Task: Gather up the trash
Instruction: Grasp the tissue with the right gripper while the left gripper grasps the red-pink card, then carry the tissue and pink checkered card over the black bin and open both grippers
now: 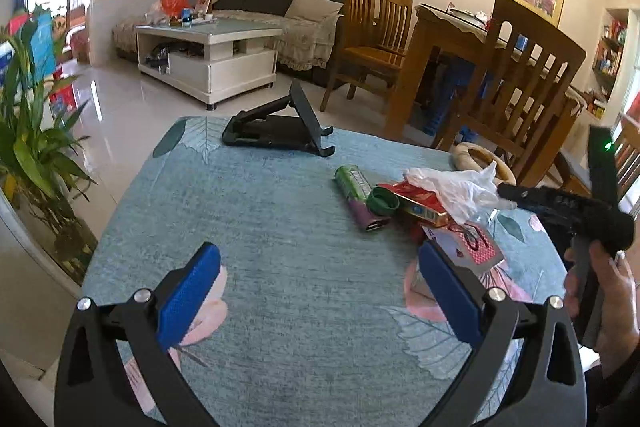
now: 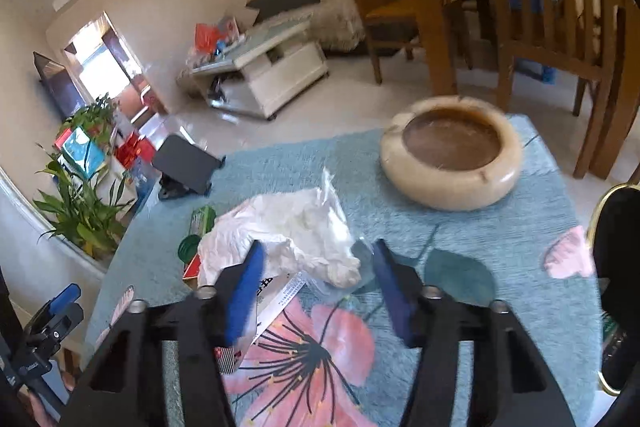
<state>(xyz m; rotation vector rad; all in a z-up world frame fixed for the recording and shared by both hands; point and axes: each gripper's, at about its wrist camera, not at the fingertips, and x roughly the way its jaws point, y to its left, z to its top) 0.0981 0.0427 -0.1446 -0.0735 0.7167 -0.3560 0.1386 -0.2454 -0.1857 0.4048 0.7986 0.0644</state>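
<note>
Trash pile [image 1: 420,199] sits right of centre on the blue floral tablecloth [image 1: 260,227].
Right gripper [image 2: 316,267] straddles the crumpled white plastic [image 2: 296,231] half-open, not pinching; left gripper [image 1: 320,291] gapes wide, empty.

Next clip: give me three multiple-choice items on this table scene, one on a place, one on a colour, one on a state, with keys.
1. Where is the round ashtray?
A. table's far right
B. on the floor
C. on a chair

2. What colour is the bottle cap by the tube?
A. red
B. green
C. yellow

3. How is the left claw?
A. shut on the tube
B. shut on a card
C. open, empty

Key: A, it sits on the cloth near the chair; B, its rim shows green; C, only cloth lies between its blue pads.
</note>
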